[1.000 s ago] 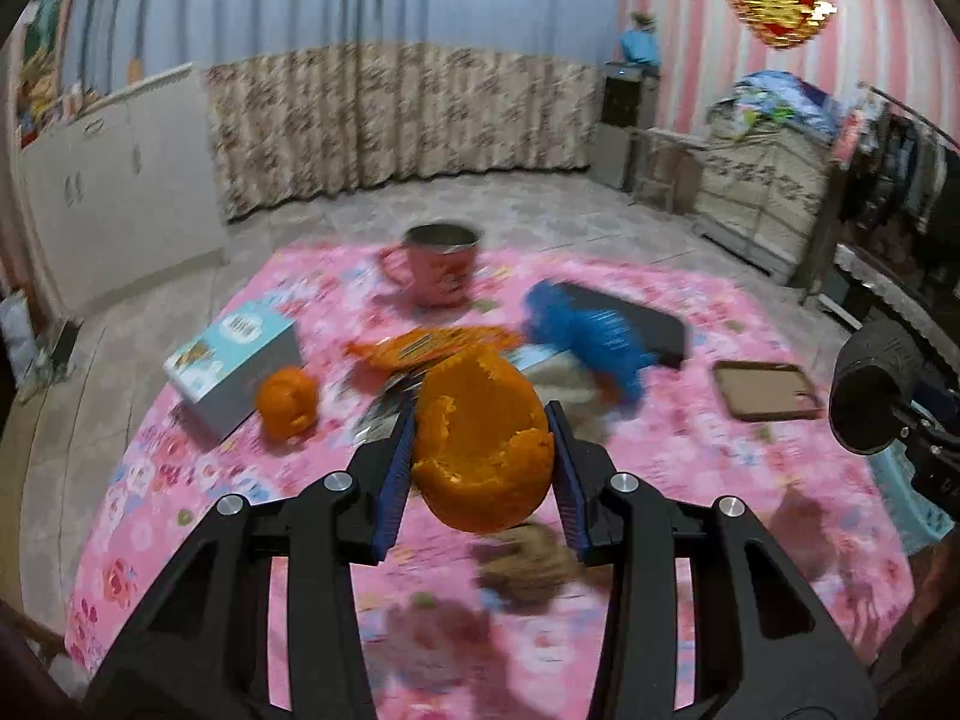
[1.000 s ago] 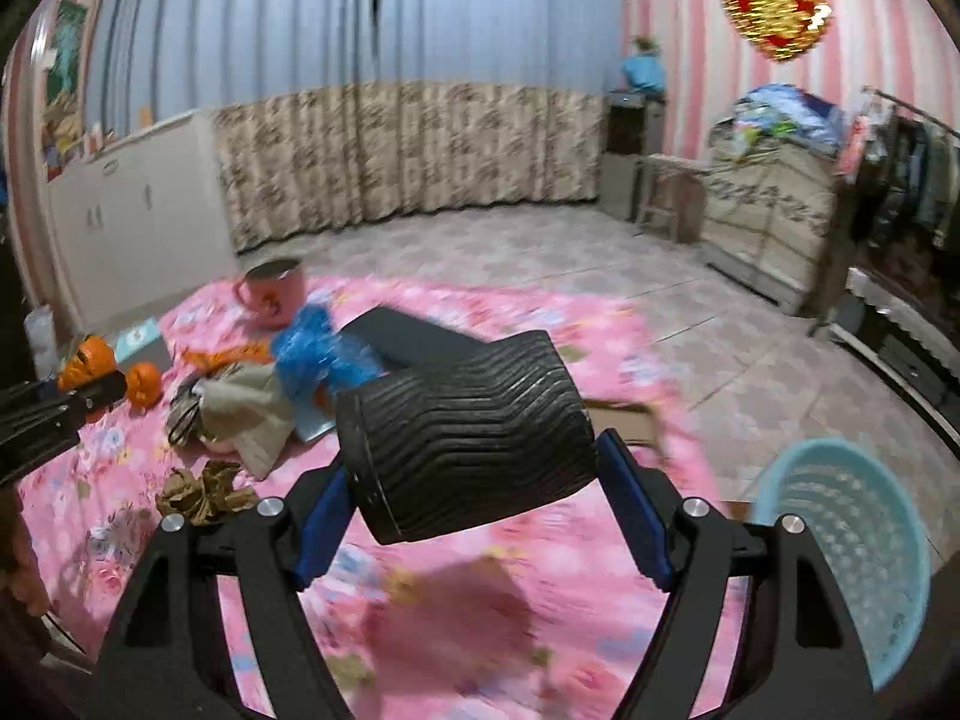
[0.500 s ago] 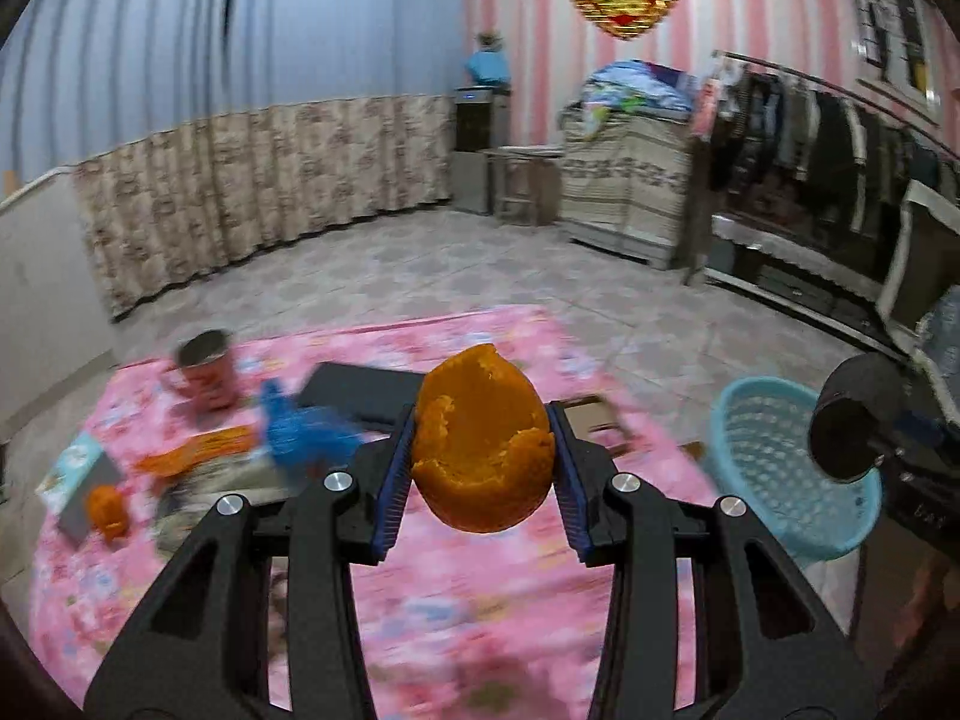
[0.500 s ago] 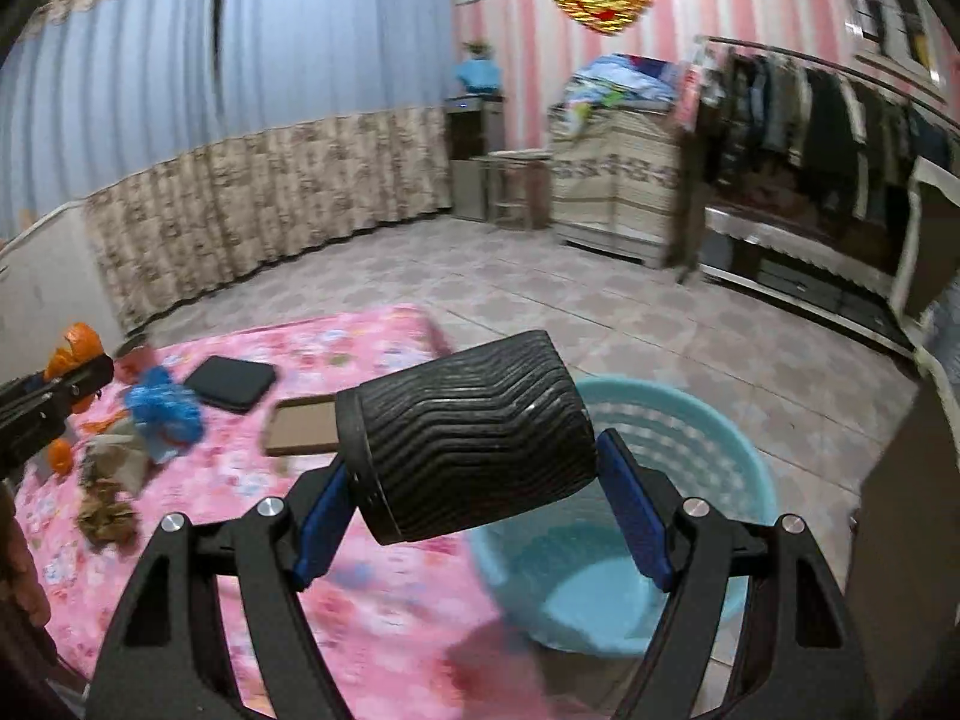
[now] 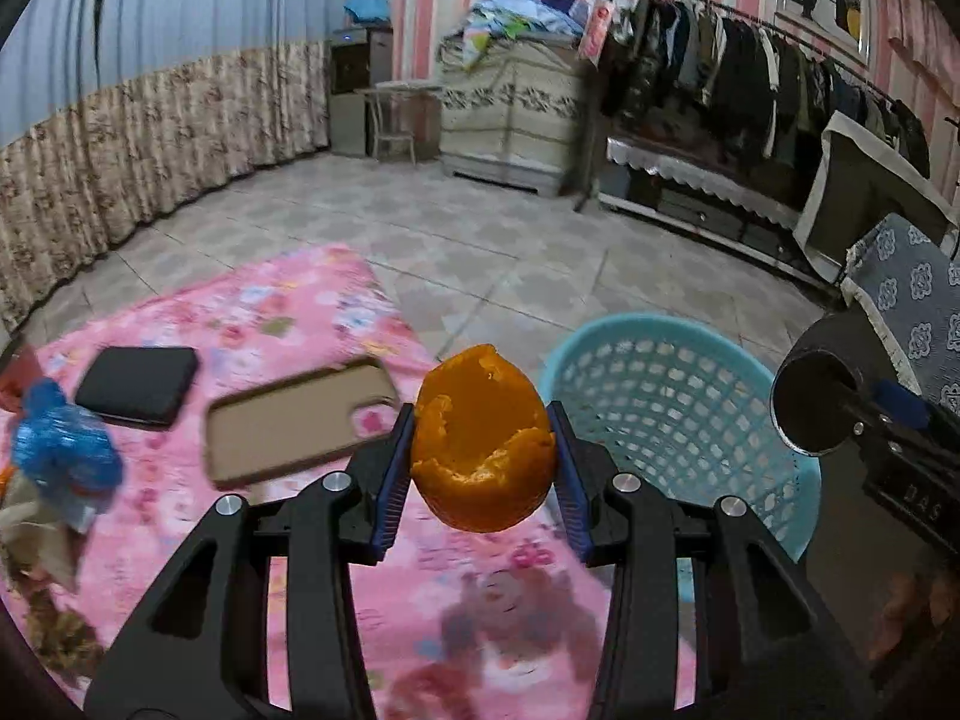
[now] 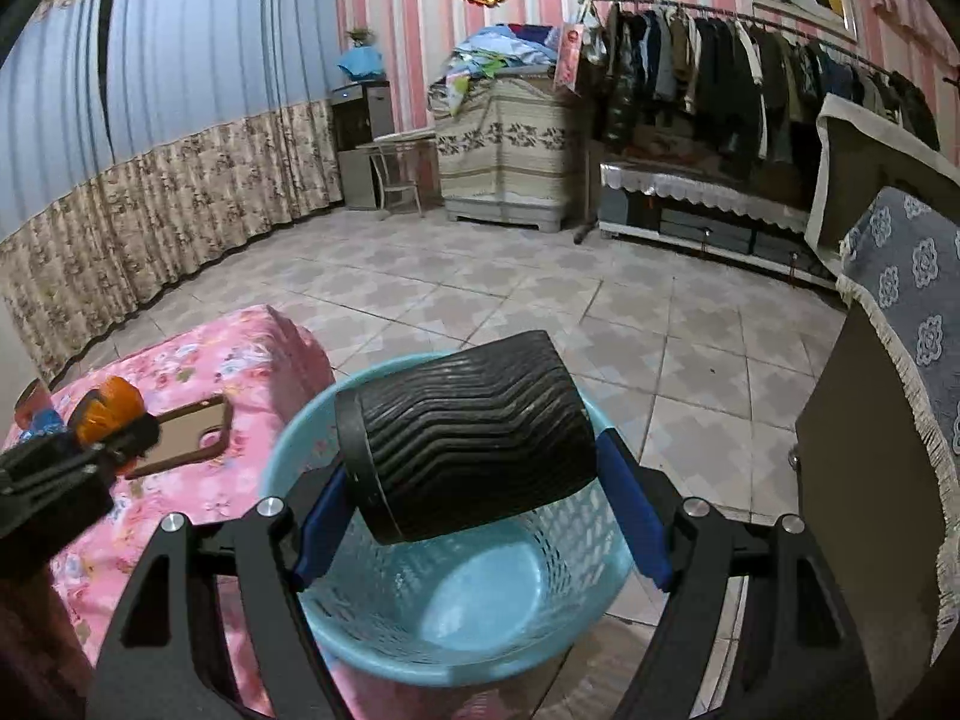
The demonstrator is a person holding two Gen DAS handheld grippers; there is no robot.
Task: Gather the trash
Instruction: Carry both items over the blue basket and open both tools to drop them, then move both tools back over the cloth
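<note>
Orange peel (image 5: pixel 483 468) sits clamped in our left tool (image 5: pixel 480 474), now swung from over the desk (image 5: pixel 288 312) to beside the blue basket (image 5: pixel 678 408). Our right tool (image 6: pixel 474 492) clamps the black ribbed cup (image 6: pixel 468 438) above the basket: both drops are near.

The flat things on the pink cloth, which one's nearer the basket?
The tan phone case, lying open side up near the cloth's edge beside the blue basket. The black pouch lies farther left, beyond it.
</note>
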